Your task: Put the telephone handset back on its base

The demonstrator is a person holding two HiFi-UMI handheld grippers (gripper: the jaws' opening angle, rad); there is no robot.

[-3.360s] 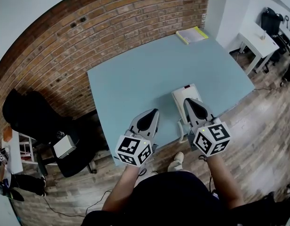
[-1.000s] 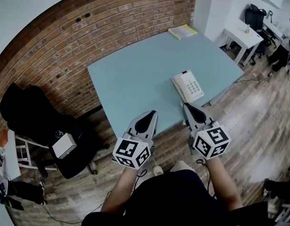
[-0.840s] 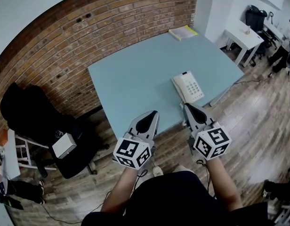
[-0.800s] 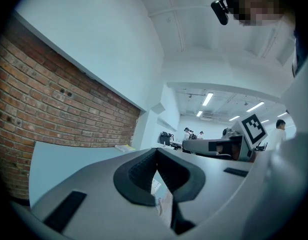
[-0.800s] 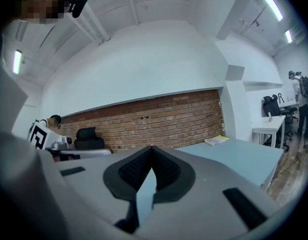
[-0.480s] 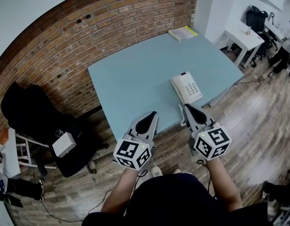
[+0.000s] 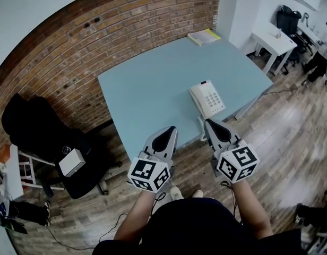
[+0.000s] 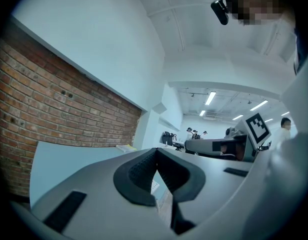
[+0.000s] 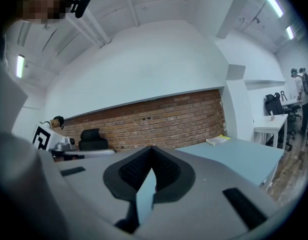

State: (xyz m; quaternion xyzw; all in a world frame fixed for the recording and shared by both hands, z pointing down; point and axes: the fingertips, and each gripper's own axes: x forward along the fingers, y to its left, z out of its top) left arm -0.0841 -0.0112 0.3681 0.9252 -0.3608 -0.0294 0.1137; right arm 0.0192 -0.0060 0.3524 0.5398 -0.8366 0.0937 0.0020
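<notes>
A white telephone (image 7: 208,98) with a keypad stands near the front edge of the light blue table (image 7: 153,84). Its handset (image 7: 196,98) lies along the base's left side, and its cord (image 7: 200,133) hangs over the table edge. My right gripper (image 7: 207,121) (image 9: 152,148) is shut and empty, just short of the telephone's near end and apart from it. My left gripper (image 7: 173,128) (image 8: 156,151) is also shut and empty, at the table's front edge left of the telephone. Both point level across the table.
A yellow book (image 7: 204,36) (image 9: 217,140) lies at the table's far right corner, against the brick wall (image 7: 100,31). A black office chair (image 7: 36,126) stands left of the table, and a small white table (image 7: 275,39) at the right. Wooden floor lies below the grippers.
Since the oldest frame my right gripper has drawn back from over the telephone to the table's front edge. Over the last second both grippers have hardly moved.
</notes>
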